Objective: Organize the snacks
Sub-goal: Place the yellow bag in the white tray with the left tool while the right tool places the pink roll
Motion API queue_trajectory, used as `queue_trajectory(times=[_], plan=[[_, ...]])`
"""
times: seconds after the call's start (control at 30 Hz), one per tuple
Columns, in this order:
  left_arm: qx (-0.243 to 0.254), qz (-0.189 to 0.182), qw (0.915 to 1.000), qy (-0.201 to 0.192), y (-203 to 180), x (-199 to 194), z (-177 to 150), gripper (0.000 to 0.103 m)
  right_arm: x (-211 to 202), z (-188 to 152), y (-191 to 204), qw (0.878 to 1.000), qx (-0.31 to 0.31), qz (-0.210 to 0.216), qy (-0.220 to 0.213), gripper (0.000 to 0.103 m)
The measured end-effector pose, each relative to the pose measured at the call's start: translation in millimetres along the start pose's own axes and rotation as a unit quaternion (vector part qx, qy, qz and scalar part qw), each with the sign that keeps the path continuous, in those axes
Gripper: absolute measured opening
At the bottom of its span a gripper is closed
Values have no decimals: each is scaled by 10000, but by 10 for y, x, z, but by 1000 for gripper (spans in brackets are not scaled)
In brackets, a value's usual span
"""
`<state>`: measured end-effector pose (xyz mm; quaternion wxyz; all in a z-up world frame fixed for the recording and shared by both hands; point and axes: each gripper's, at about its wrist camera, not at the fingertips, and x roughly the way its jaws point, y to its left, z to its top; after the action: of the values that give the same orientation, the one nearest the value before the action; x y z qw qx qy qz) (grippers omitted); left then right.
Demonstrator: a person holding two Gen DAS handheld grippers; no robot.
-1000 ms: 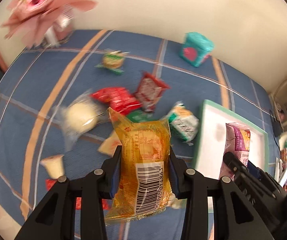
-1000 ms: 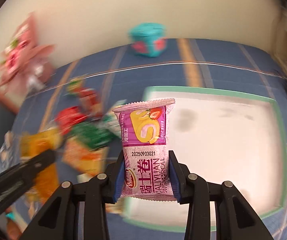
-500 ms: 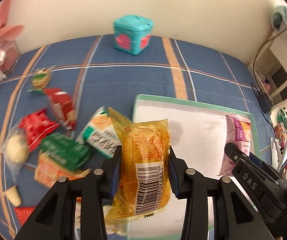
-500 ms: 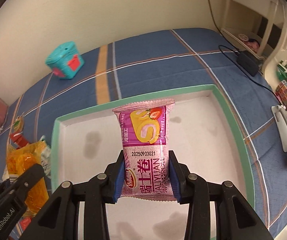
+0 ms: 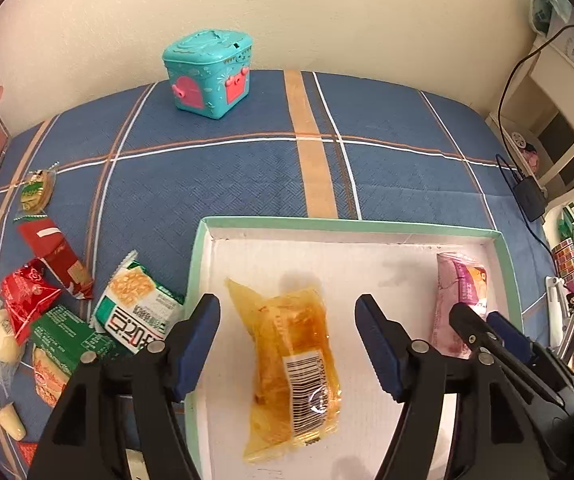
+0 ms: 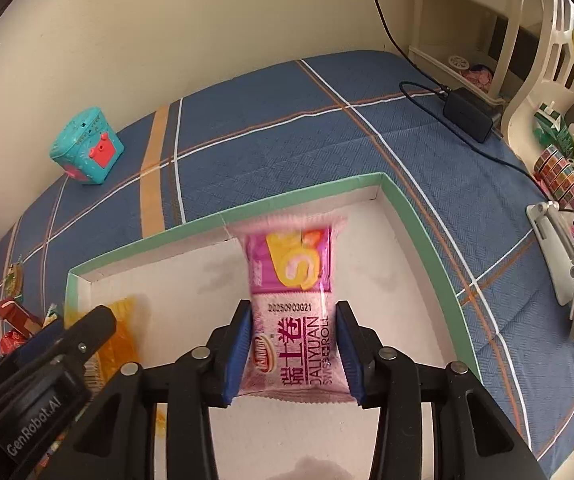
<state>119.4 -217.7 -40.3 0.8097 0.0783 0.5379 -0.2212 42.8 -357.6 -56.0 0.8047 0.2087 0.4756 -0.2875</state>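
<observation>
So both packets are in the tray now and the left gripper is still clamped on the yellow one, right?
Not quite. The left wrist view shows the left gripper has just opened, its pads clear of the yellow packet, which lies in the tray. The pink packet is over the tray too.

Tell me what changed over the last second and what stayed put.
Both grippers swung from the snack pile to over the green-rimmed tray. The left gripper has just opened its jaws and let go of the yellow packet, which now lies on the tray. The right gripper has begun opening, yet the pink Swiss roll packet remains between its jaws. The loose snacks and the teal toy box stayed where they were.
</observation>
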Motion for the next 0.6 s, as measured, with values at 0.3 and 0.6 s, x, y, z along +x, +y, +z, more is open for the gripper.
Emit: queue_trajectory(times=[0.3, 0.6], plan=[[-233, 228, 9994, -108, 281, -155, -107, 90, -120, -53, 56, 9998, -170, -69, 2, 75], [-465, 510, 9975, -168, 642, -408, -377, 95, -313, -229, 173, 9993, -375, -4, -88, 99]])
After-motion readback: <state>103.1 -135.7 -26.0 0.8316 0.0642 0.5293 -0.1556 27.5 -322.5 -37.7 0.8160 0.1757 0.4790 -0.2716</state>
